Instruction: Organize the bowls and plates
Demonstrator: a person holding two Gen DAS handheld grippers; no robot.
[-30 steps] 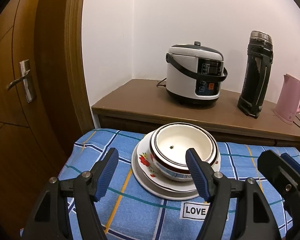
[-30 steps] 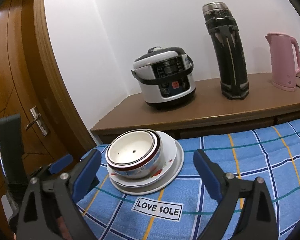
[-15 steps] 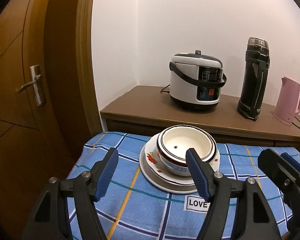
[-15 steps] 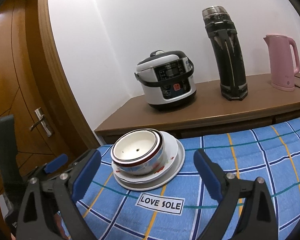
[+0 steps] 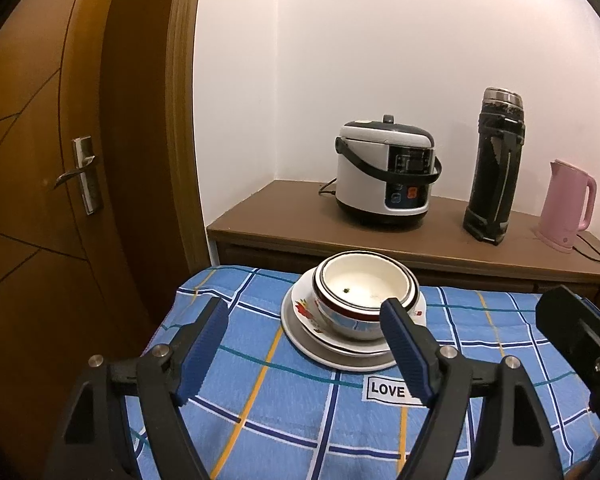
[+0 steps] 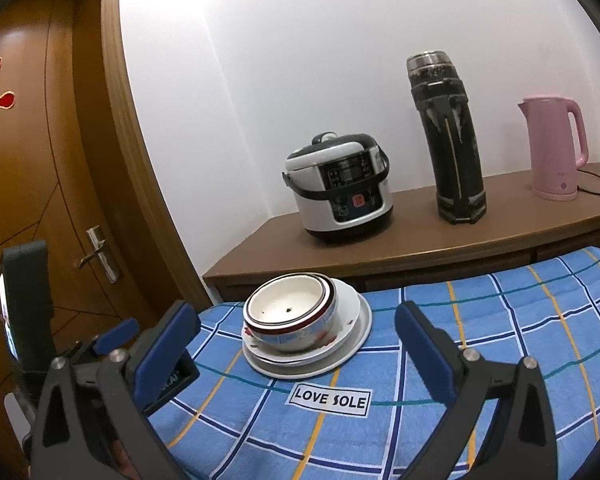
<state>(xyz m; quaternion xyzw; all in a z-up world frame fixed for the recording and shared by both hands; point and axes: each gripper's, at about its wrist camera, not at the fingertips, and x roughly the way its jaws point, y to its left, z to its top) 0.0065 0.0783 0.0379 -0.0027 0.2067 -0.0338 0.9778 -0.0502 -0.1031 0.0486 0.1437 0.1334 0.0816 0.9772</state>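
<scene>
Stack complete, hands clear. My left gripper [image 5: 304, 340] and right gripper [image 6: 296, 340] have just spread wider, nothing between the jaws. The bowls [image 6: 290, 316], nested on the plates [image 6: 356, 320], sit just ahead of both grippers. I judge no further grasp needed.

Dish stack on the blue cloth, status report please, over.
Left tool and right tool open, jaws just widened, nothing between them. Bowls nested on plates, untouched. Nothing in the way on the cloth.
</scene>
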